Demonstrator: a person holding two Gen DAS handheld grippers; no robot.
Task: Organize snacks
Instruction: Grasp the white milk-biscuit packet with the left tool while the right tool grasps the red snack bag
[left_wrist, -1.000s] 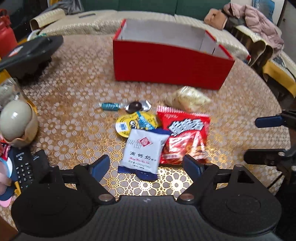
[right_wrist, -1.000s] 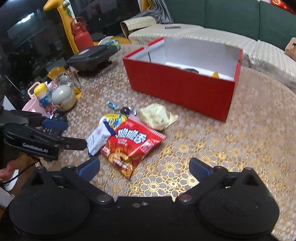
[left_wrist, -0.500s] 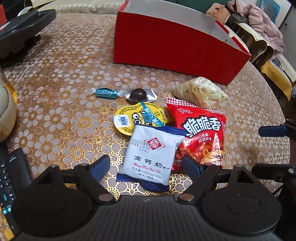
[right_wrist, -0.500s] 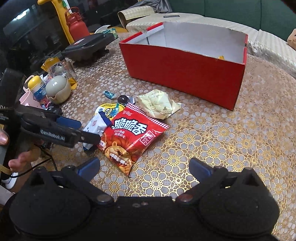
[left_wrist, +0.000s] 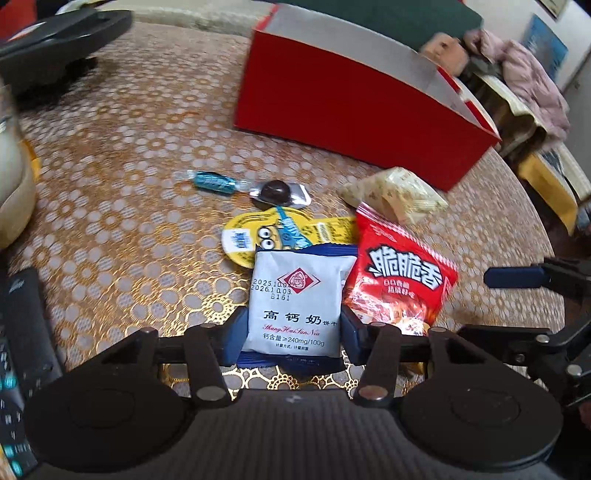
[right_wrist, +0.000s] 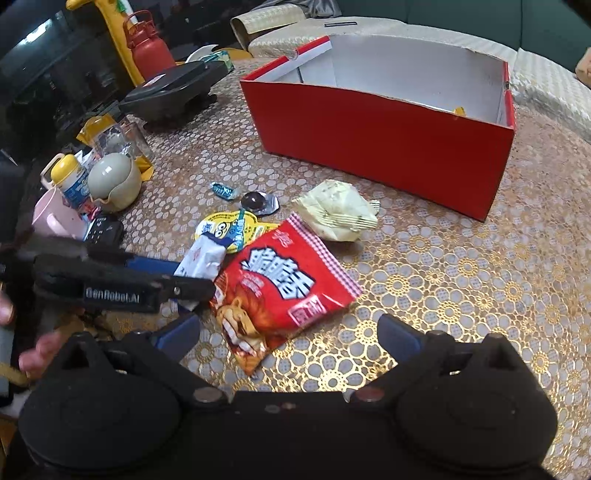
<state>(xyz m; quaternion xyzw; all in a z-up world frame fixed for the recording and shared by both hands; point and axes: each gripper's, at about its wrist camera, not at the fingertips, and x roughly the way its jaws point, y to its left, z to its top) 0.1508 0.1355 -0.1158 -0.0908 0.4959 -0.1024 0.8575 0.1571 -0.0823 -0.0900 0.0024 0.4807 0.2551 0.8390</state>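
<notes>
Between the fingers of the left claw (left_wrist: 293, 336), a white-and-blue biscuit packet (left_wrist: 295, 306) is showing "2025.10.0", "2026.10.03." and "B161" under a red diamond emblem, then "高钙奶", the script "ShangHaiSanNiu" and "钙含量≥240mg/100g". Just right of that claw, a red snack bag (left_wrist: 400, 280) is displaying big white "脆脆香"; the smaller line beneath is blurring out. In the right wrist view, the side of the left claw (right_wrist: 122, 288) is carrying "GenRobot.AI", off to the left of the right claw (right_wrist: 290, 338).

Red chip bag (left_wrist: 399, 284) crowds biscuit packet (left_wrist: 295, 306) right flank
</notes>
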